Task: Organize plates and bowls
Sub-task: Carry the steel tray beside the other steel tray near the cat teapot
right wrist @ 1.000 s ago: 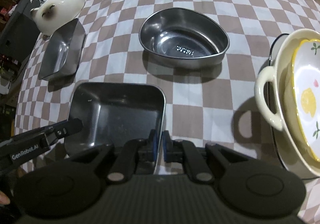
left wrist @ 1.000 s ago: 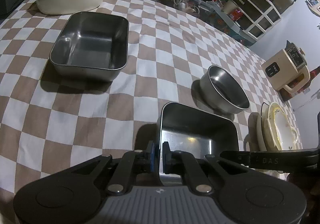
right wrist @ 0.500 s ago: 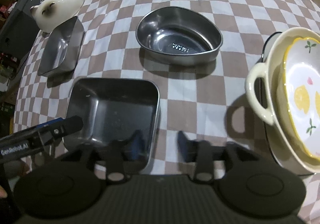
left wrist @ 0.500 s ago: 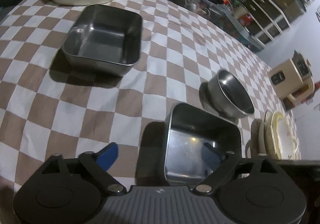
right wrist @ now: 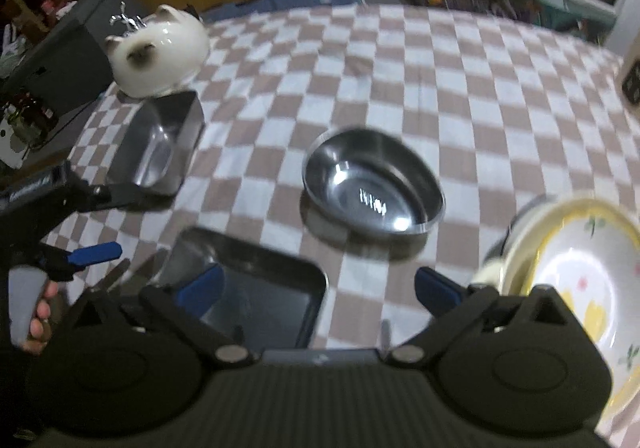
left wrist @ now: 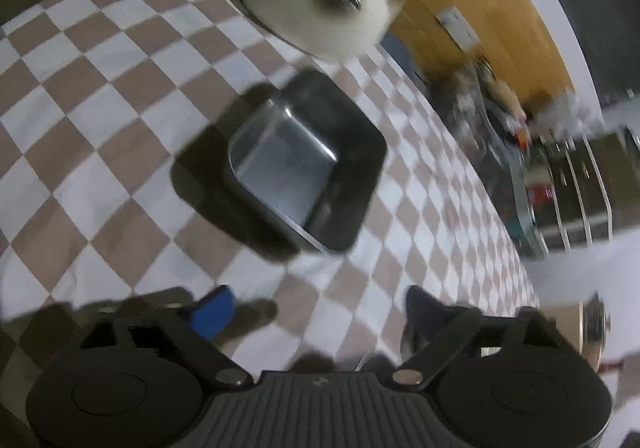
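Checkered cloth; both fingers spread, empty.

no text is legible; the stamp inside the round steel bowl is blurred.

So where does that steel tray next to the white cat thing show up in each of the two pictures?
Left wrist: the far steel tray sits mid-picture, just below the white cat-shaped pot.
Right wrist: same tray at left, just below the cat pot.
Shared landmark: the cat pot.
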The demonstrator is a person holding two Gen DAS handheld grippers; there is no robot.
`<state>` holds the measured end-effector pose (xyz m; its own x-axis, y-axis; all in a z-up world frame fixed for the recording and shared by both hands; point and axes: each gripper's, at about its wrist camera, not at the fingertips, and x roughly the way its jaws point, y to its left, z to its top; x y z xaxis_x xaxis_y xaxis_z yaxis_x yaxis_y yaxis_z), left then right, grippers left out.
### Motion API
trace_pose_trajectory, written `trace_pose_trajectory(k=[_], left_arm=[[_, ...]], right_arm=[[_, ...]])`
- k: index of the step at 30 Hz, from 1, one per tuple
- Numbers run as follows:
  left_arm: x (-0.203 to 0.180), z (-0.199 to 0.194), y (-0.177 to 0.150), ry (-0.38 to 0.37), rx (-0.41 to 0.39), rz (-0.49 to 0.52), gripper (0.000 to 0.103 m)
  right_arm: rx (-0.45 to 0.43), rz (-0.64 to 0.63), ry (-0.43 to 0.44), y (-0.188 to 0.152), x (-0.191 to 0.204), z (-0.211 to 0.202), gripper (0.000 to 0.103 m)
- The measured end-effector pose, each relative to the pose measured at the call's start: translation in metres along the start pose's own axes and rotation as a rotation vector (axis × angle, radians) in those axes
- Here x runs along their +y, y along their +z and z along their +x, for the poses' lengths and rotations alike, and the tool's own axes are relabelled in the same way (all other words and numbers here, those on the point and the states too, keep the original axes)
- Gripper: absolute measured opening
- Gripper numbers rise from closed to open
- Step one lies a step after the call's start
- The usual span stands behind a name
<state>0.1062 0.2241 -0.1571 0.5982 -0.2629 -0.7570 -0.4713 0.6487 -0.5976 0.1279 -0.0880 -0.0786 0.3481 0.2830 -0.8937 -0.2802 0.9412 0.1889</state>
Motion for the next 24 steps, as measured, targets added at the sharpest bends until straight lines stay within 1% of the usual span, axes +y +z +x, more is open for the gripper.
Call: trace_pose_trajectory(k=[1,3,5,6,8,9,11,13,16,24], left_arm=[[-0.001,0.001,0.002,0.003,-0.007,-0.011,0.077],[-0.003,0.003,0.006,0.007,-0.029,-0.045,0.073],[-0.002,0.005,0.009,0.017,-0.049,-0.091,0.065],[-0.001,0.006,0.011,0.025,-0.059,-0.114,0.063],[0.002,0.008,0.012,0.053,-0.092,-0.162,0.054],[0.003,0.009,0.012,0.066,-0.099,-0.171,0.052],[0.006,0.014,0.013,0.091,-0.098,-0.183,0.043],[0.009,0.017,0.012,0.096,-0.085,-0.190,0.039],[0.011,0.016,0.014,0.102,-0.088,-0.177,0.039],[0.026,-0.004,0.025,0.176,-0.140,-0.095,0.039]], right_arm=[[-0.012,-0.009,-0.003,0.005,0.003,-0.001,0.102],[-0.030,-0.028,0.000,0.014,0.007,-0.001,0.102],[-0.040,-0.047,0.008,0.024,0.014,0.001,0.102],[-0.046,-0.059,0.010,0.029,0.018,0.003,0.102],[-0.057,-0.085,0.013,0.038,0.026,0.005,0.102],[-0.060,-0.096,0.016,0.043,0.030,0.008,0.102],[-0.069,-0.116,0.020,0.052,0.037,0.013,0.102],[-0.077,-0.128,0.020,0.059,0.043,0.016,0.102],[-0.092,-0.140,0.027,0.075,0.052,0.023,0.102],[-0.115,-0.185,0.070,0.110,0.077,0.044,0.102]])
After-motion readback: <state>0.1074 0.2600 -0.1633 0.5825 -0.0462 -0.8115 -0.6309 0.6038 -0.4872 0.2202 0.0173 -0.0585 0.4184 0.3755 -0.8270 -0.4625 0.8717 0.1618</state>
